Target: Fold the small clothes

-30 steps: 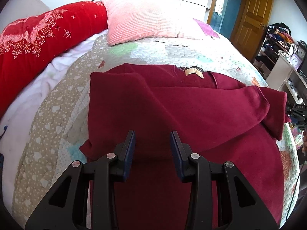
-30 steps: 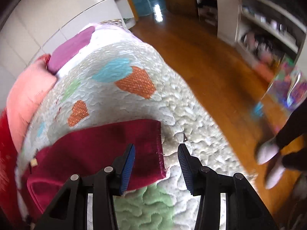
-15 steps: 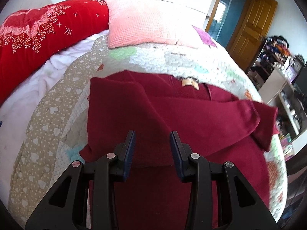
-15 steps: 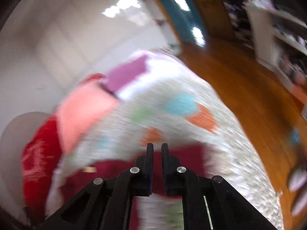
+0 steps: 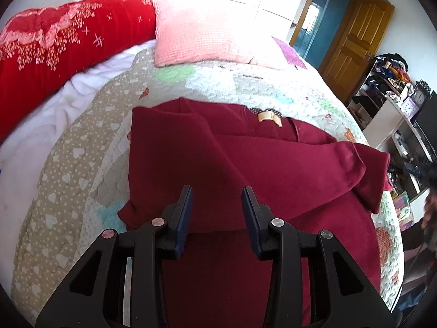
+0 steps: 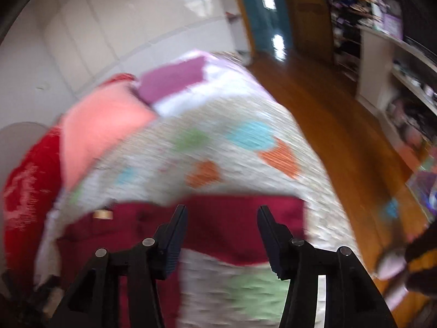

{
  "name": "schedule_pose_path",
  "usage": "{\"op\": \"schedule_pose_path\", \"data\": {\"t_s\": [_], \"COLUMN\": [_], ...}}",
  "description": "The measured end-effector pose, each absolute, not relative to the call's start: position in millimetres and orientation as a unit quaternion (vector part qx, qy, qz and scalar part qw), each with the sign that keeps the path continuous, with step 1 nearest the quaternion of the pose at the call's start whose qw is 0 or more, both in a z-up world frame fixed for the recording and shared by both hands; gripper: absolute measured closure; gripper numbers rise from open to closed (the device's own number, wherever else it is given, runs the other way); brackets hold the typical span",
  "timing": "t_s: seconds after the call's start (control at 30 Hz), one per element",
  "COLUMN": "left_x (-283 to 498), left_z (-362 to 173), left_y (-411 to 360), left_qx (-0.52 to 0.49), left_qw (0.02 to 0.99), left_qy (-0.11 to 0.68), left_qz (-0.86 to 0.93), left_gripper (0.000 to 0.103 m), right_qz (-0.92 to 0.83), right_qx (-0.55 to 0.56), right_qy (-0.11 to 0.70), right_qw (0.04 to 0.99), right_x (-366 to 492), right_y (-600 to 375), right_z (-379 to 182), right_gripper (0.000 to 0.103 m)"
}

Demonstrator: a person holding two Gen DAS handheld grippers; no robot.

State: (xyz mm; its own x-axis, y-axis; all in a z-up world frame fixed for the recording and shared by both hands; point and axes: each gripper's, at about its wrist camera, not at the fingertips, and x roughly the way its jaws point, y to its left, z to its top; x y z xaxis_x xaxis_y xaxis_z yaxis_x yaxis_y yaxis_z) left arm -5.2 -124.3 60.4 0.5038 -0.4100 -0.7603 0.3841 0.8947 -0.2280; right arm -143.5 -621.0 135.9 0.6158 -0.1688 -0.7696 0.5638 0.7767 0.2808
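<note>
The dark-red knitted sweater (image 5: 245, 164) lies on the patchwork quilt (image 5: 82, 164) beneath both spread, empty grippers, the left gripper (image 5: 217, 207) above its folded body and the right gripper (image 6: 222, 227), jaws just opening, above its sleeve, where the wooden floor (image 6: 341, 136) shows.

One maroon sweater (image 5: 245, 158); one pink pillow (image 5: 207, 35); one red bolster (image 5: 54, 49); two tools (image 5: 217, 205) (image 6: 222, 227).

The sweater (image 5: 245, 169) lies on the quilt (image 5: 68, 180), pillows (image 5: 207, 38) behind it.

Quilted bed (image 5: 224, 87), pink pillow (image 5: 207, 38), white tiled wall (image 6: 114, 35), wooden door (image 5: 352, 43), wood floor (image 6: 322, 104), cluttered shelves (image 5: 387, 87)
</note>
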Motion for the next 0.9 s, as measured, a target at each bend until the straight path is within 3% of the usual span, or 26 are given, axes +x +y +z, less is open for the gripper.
{"op": "schedule_pose_path", "data": {"t_s": [0.17,0.3,0.33,0.37,0.4,0.6,0.7,0.9], "left_x": [-6,-8,-8,-8,-7,5,13,21], "left_z": [56,55,55,57,59,73,75,76], "left_y": [-131,-139,-140,-140,-139,-127,-119,-106], "left_qx": [-0.01,0.0,0.001,0.0,-0.002,-0.055,-0.102,-0.123], "left_qw": [0.866,0.863,0.863,0.864,0.865,0.857,0.841,0.844], "left_qy": [0.445,0.448,0.447,0.447,0.444,0.443,0.455,0.449], "left_qz": [-0.228,-0.233,-0.233,-0.234,-0.235,-0.257,-0.274,-0.265], "left_gripper": [0.067,0.067,0.067,0.067,0.067,0.067,0.067,0.067], "right_qz": [-0.245,-0.217,-0.217,-0.21,-0.198,-0.079,0.009,0.174], "right_qx": [0.339,0.401,0.396,0.395,0.399,0.387,0.355,0.321], "right_qy": [0.412,0.386,0.373,0.362,0.352,0.248,0.243,0.294], "right_qw": [0.81,0.802,0.81,0.818,0.823,0.884,0.903,0.884], "right_x": [-173,-174,-173,-171,-169,-148,-116,-28], "right_y": [-675,-685,-679,-676,-675,-629,-574,-433], "right_z": [71,44,49,54,61,157,199,195], "right_gripper": [0.052,0.05,0.057,0.084,0.097,0.096,0.096,0.096]}}
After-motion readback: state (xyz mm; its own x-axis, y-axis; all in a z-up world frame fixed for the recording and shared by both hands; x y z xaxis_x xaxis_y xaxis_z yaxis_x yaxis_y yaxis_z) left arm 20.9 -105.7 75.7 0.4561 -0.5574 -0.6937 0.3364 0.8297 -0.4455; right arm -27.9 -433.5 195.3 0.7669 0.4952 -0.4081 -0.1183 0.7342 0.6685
